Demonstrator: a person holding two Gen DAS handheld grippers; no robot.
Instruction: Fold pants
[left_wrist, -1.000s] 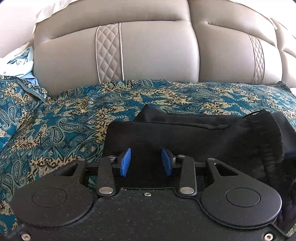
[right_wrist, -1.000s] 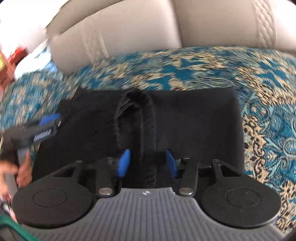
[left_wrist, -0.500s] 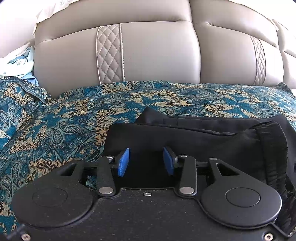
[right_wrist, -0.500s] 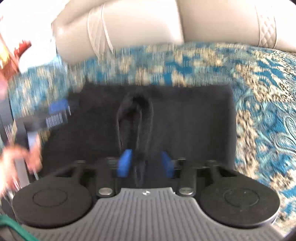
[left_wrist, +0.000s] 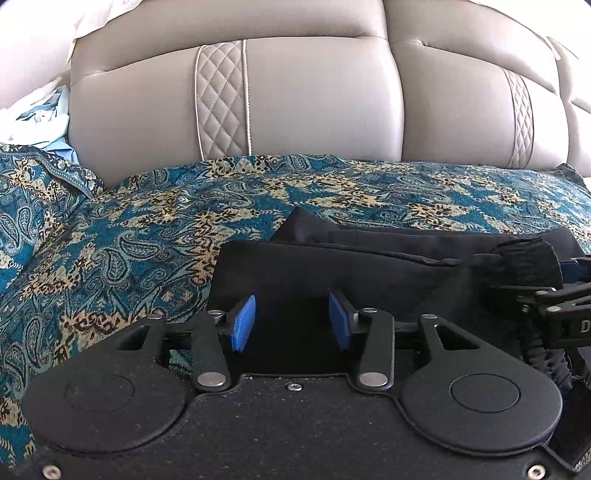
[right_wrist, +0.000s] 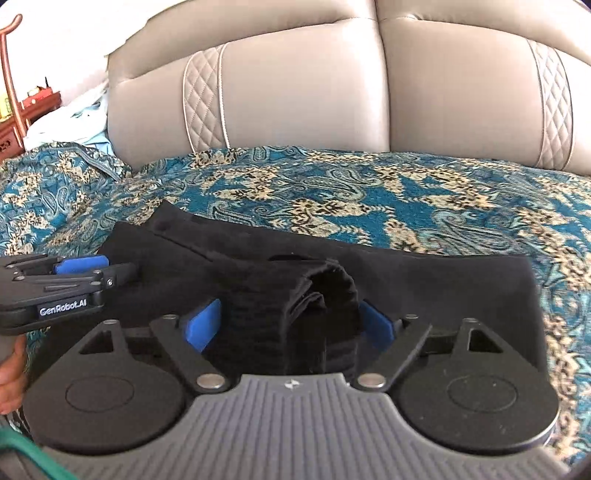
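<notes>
Black pants (left_wrist: 369, 266) lie folded on the patterned sofa cover, with their ribbed waistband (right_wrist: 325, 291) bunched in an upright loop. My right gripper (right_wrist: 288, 325) straddles that loop; its jaws are opening and the blue pads stand wide, no longer pressing the cloth. My left gripper (left_wrist: 291, 321) hovers over the left end of the pants, jaws slowly opening, with nothing between the pads. The left gripper (right_wrist: 74, 273) also shows at the left edge of the right wrist view, and the right gripper (left_wrist: 546, 295) at the right edge of the left wrist view.
A teal paisley cover (left_wrist: 147, 240) spreads over the seat. The beige leather backrest (right_wrist: 295, 92) rises behind it. Light clothes (left_wrist: 40, 118) are heaped at the far left, near red wooden furniture (right_wrist: 22, 110). A hand (right_wrist: 11, 373) holds the left gripper.
The right gripper's jaws have spread wide off the waistband, and it has shifted sideways into the left wrist view. The left pads stand slightly farther apart.
</notes>
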